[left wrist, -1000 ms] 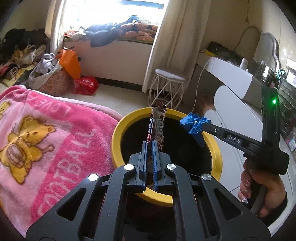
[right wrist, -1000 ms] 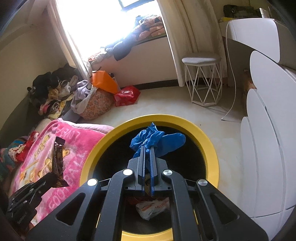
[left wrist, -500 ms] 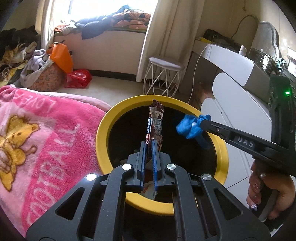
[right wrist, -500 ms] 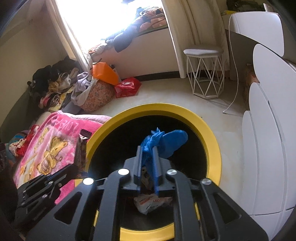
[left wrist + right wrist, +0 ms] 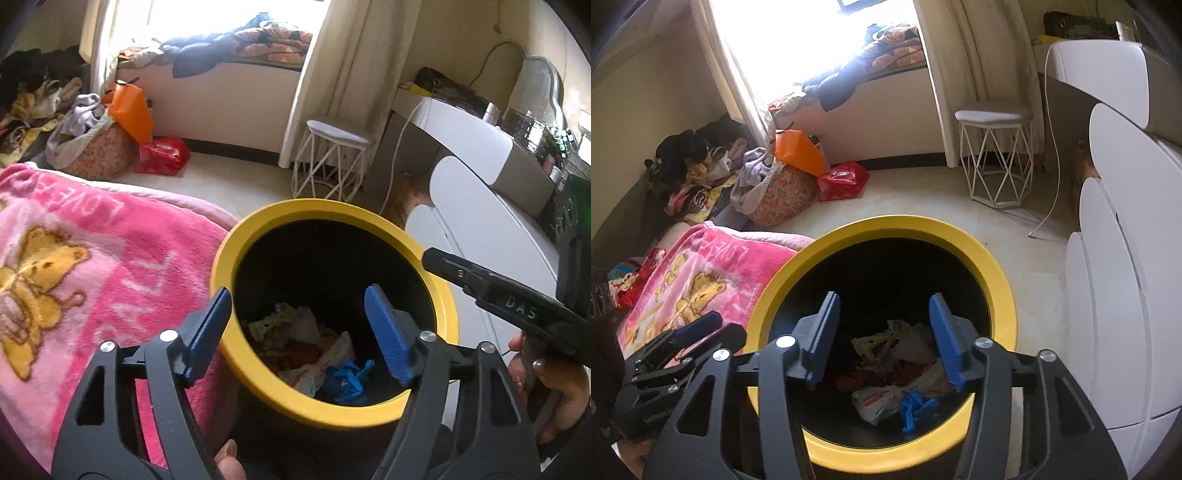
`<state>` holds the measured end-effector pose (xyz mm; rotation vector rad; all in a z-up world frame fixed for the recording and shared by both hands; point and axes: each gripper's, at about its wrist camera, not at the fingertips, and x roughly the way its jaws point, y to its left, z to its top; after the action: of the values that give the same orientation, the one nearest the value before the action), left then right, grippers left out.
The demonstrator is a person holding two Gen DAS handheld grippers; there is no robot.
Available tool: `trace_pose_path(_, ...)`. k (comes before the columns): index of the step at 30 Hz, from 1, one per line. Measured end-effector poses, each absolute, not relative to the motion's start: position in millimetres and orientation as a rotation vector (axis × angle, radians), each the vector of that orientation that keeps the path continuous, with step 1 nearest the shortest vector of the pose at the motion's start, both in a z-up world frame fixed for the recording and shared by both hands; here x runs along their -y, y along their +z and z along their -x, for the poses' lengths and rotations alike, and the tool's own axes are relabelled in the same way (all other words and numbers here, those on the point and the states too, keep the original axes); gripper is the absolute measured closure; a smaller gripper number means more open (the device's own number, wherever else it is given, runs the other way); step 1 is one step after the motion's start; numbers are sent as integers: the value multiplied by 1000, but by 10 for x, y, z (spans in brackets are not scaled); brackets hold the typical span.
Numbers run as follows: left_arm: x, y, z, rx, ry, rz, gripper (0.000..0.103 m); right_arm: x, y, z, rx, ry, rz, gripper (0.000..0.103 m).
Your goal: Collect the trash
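Since a second ago: both your pieces dropped. The snack wrapper is gone from your left gripper [image 5: 297, 325], the blue glove [image 5: 916, 404] from your right gripper [image 5: 884, 332], and both sets of jaws are opening with nothing between them.

Left gripper: blue pads spread wide, hanging over the near rim of the yellow-rimmed bin [image 5: 448, 314]; only the bin's dark inside shows in the gap.

Right gripper: spread a bit less than the left, also empty, aimed down into the same bin.

Where the glove is: on the trash pile at the bottom, below and just right of your right gripper's pads. From your left gripper it shows low and right, under the right pad.

Where the wrapper is: honestly can't pick it out. It's probably somewhere in the crumpled wrappers [image 5: 295, 332] straight below your left pads.

How it'd handle: I'd guess the glove is feather-light, floppy and a little slick. If you ever need it back, pinch the bunched middle, not a loose finger.

Which way it points: it's wadded up, so no clean long axis. The loose fingers look to splay toward the near wall of the bin, but it's too crumpled to be sure.

Beside you: pink teddy-bear blanket [image 5: 74, 280] just left of the left gripper, touching the bin's side.
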<state>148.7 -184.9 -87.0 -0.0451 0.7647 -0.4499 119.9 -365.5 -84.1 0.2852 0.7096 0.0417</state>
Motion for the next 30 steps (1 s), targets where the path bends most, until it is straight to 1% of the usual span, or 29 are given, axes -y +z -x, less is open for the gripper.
trace_pose_path(2, 1786, -823, -1445, -756, -427, 41, 16, 3634, -802, -1170, -697, 37, -280, 41)
trace_pose_path(3, 1753, -802, -1434, -751, -422, 42, 15, 3619, -781, -1146, -688, 37, -281, 39)
trace_pose_path(4, 1720, -779, -1415, -746, -413, 44, 14, 3602, -759, -1125, -678, 36, -284, 35)
trace_pose_path(5, 1667, -748, -1386, -736, -393, 45, 11, 3586, -739, -1106, -669, 35, -286, 32)
trace_pose_path(7, 1590, -704, -1355, -725, -369, 45, 11, 3544, -699, -1065, -649, 44, -288, 30)
trace_pose_path(9, 1505, -659, -1315, -714, -345, 50, 11, 3498, -669, -1036, -639, 52, -285, 26)
trace_pose_path(14, 1267, -556, -1185, -684, -300, 60, 11, 3346, -573, -936, -588, 75, -280, 14)
trace_pose_path(19, 1062, -492, -1046, -661, -259, 75, 11, 3152, -484, -850, -540, 92, -276, 8)
trace_pose_path(30, 655, -388, -681, -569, -152, 71, 11, 2711, -398, -570, -398, 61, -195, 7)
